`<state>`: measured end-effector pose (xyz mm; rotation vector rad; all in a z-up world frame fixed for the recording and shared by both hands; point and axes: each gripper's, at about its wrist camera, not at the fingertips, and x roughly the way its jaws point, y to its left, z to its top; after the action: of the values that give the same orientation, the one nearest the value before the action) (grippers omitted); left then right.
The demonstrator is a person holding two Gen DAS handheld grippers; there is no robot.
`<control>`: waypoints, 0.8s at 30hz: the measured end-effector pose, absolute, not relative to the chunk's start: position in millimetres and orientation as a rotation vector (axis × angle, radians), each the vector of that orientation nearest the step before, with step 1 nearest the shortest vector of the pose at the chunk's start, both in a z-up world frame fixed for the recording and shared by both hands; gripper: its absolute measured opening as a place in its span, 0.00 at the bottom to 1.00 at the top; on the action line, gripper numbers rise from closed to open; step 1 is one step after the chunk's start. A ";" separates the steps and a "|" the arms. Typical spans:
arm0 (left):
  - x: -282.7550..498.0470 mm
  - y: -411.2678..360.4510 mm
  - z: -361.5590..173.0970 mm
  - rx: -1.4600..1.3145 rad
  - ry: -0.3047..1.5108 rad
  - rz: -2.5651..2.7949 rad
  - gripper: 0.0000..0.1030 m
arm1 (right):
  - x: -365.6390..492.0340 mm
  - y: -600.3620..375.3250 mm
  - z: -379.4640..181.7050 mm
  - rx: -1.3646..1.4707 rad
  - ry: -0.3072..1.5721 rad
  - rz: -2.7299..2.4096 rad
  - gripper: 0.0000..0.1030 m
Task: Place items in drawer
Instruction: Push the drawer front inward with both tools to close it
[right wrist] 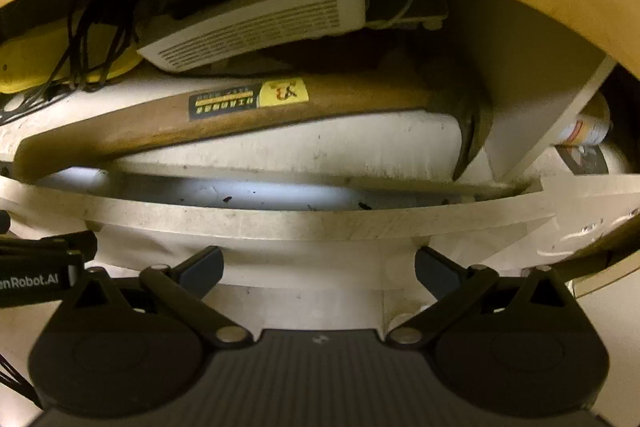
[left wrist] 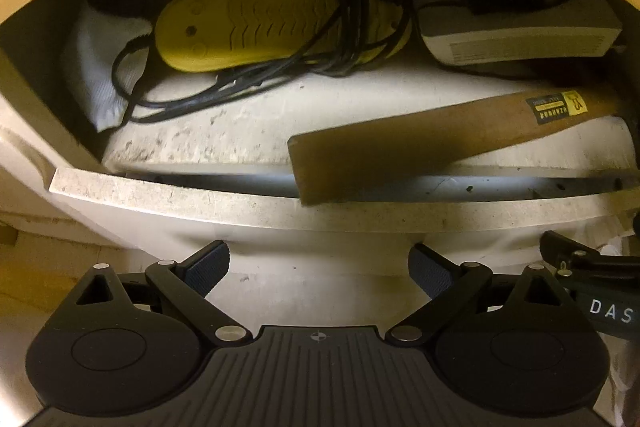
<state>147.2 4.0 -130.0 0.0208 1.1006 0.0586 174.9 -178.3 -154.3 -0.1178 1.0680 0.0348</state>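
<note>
While both grippers — left, right — face the drawer front, their jaws gape empty.

One hammer, one yellow device wrapped in black cord and one white box are counted in the drawer. One white cloth is seen at the left of the left wrist view. One can is seen at the right edge of the right wrist view.

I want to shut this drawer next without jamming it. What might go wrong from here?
1. The hammer handle end rests on the drawer's front edge and seems to overhang it, so it might catch as the drawer closes.
2. Black cords lie loose around the yellow device and may snag.
3. Both grippers, left and right, are open and empty just before the front, so a push there may jolt the hammer.
</note>
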 end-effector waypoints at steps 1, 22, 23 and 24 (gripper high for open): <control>148.0 3.7 -130.0 0.022 1.098 0.059 0.96 | 177.1 -177.9 -154.7 -0.121 1.065 0.034 0.99; 146.4 -3.0 -136.7 0.029 1.092 0.055 0.96 | 202.5 -176.1 -159.8 -0.135 1.041 0.033 0.99; 144.6 -3.8 -136.5 0.035 1.089 0.055 0.96 | 201.9 -175.9 -158.6 -0.138 1.037 0.033 0.99; 142.9 -4.6 -136.3 0.041 1.085 0.056 0.96 | 201.3 -175.7 -157.5 -0.141 1.034 0.035 0.99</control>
<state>142.9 -4.6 -136.3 0.0414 1.0850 0.0561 201.3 -175.7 -157.5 -0.1413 1.0342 0.0345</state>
